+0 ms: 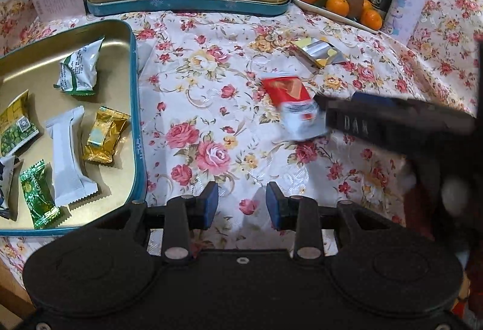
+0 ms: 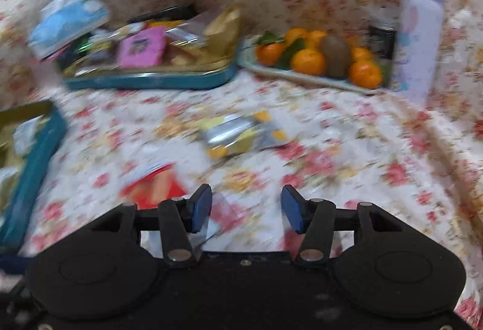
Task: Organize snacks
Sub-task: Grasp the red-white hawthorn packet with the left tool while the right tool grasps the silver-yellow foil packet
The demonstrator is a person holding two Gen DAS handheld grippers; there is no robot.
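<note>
A: Left hand-held gripper (image 1: pixel 241 203) nearest the lens: blue pads apart, nothing between them, floral tablecloth (image 1: pixel 211 94) of the bench below. State?

B: Open, empty. Landmark for all entries: gold-lined tin tray (image 1: pixel 134 106) with teal rim.

A: Tray contents?

B: Green-and-white packet (image 1: pixel 80 70), long white bar wrapper (image 1: pixel 68 155), gold candy (image 1: pixel 104 138), green candy (image 1: pixel 39 194), one green-yellow packet (image 1: pixel 16 130) at its far side from the rim.

A: Outside the tray?

B: Red-and-white snack packet (image 1: pixel 294 105) on the cloth, well apart from the tray, just beside the tip of the right hand-held gripper (image 2: pixel 245 207). Silver-and-yellow packet (image 1: pixel 318 52) lies beyond it, farther from the tray.

A: Right gripper state?

B: Right wrist view is blurred; pads stand apart, no pad presses anything. Red packet sits beside its left finger, not between the pads. Open.

A: Behind the tray?

B: Second teal tin (image 1: pixel 187 2) heaped with snacks; past that, plate of tangerines (image 1: pixel 338 2) and a lilac bottle (image 1: pixel 406 2).
</note>
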